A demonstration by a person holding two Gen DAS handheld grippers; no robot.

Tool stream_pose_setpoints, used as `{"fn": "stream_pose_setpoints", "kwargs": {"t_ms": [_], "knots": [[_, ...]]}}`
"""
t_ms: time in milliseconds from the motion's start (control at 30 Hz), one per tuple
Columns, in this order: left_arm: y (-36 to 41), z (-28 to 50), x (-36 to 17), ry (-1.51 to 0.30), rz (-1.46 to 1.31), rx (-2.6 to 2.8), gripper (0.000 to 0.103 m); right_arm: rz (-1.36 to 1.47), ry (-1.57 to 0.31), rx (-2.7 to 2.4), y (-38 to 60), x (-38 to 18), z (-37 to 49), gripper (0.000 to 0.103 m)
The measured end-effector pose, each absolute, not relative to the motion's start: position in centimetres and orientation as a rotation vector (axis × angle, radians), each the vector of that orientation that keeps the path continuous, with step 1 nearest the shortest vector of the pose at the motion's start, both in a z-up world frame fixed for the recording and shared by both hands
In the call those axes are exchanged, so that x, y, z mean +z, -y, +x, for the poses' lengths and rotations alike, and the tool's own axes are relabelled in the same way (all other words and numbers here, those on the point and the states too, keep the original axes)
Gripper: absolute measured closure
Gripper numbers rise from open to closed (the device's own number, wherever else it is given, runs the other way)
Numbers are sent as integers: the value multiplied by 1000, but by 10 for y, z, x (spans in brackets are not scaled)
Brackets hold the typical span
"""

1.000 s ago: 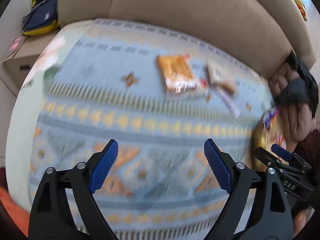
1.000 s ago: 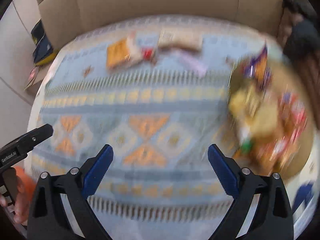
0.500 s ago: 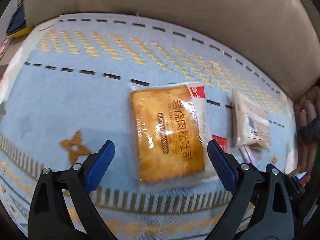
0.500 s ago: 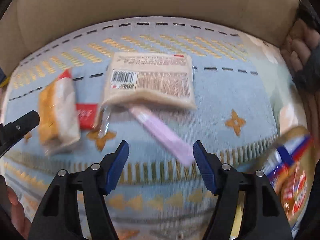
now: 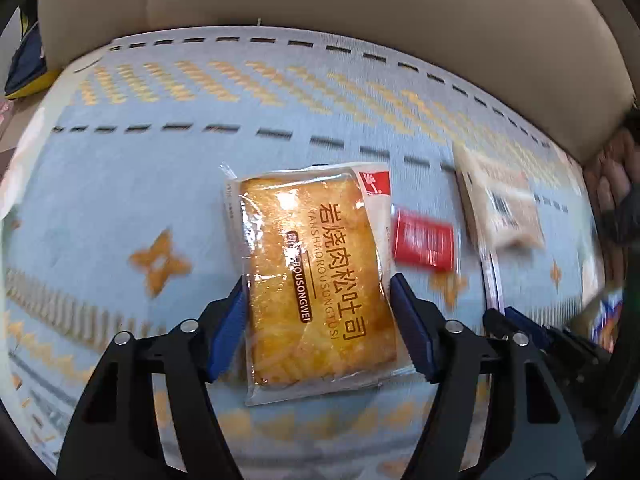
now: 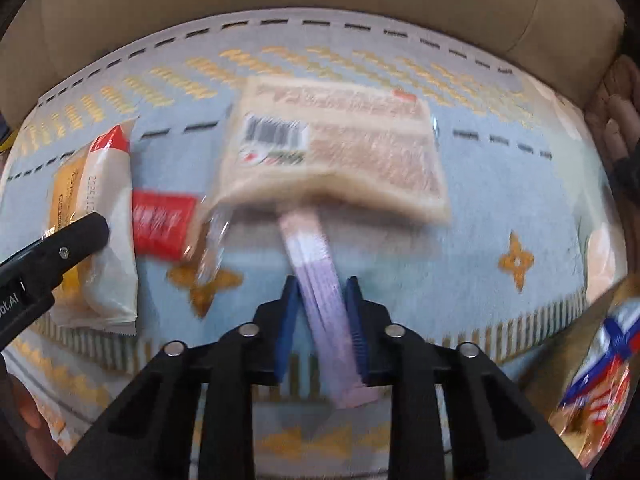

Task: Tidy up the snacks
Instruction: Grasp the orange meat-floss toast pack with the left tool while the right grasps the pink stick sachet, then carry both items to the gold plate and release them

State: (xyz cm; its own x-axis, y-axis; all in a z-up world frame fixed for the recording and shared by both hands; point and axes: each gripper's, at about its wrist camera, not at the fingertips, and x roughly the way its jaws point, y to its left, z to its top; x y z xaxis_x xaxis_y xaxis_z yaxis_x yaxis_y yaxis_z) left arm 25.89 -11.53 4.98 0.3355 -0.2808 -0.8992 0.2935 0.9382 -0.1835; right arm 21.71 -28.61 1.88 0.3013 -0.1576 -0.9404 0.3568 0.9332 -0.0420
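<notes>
An orange bread packet (image 5: 316, 280) lies on the patterned blue cloth (image 5: 120, 200). My left gripper (image 5: 318, 308) straddles its near half; the jaws are closing and both blue pads touch its long sides. In the right wrist view this packet (image 6: 100, 248) shows at the left, under the left gripper's finger (image 6: 60, 256). A pink wrapped bar (image 6: 320, 292) points away from me between the pads of my right gripper (image 6: 320, 304), whose jaws are closing onto it. The bar's far end sits under a beige barcode packet (image 6: 340, 148).
A red sachet (image 5: 424, 246) lies between the bread and the beige packet (image 5: 500, 208). A small clear wrapper (image 6: 212, 248) sits beside the sachet. A pile of colourful snacks (image 6: 600, 380) is at the right edge. A beige sofa back (image 5: 360, 20) borders the cloth's far side.
Both grippers came down and forward onto the snacks. The left jaws narrowed around the bread packet, and the right jaws closed from wide apart onto the pink bar.
</notes>
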Motion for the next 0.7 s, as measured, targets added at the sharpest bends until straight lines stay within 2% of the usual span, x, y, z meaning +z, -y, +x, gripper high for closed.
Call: {"fn": "stream_pose_setpoints", "kwargs": {"t_ms": [300, 467, 700], "knots": [[49, 125, 56, -1243, 69, -440, 39, 503, -1255, -232, 256, 32, 97, 83], [10, 65, 50, -1285, -2, -442, 39, 509, -1247, -196, 217, 44, 33, 83], [-4, 42, 34, -1230, 35, -413, 39, 457, -1292, -218, 177, 24, -27, 81]]}}
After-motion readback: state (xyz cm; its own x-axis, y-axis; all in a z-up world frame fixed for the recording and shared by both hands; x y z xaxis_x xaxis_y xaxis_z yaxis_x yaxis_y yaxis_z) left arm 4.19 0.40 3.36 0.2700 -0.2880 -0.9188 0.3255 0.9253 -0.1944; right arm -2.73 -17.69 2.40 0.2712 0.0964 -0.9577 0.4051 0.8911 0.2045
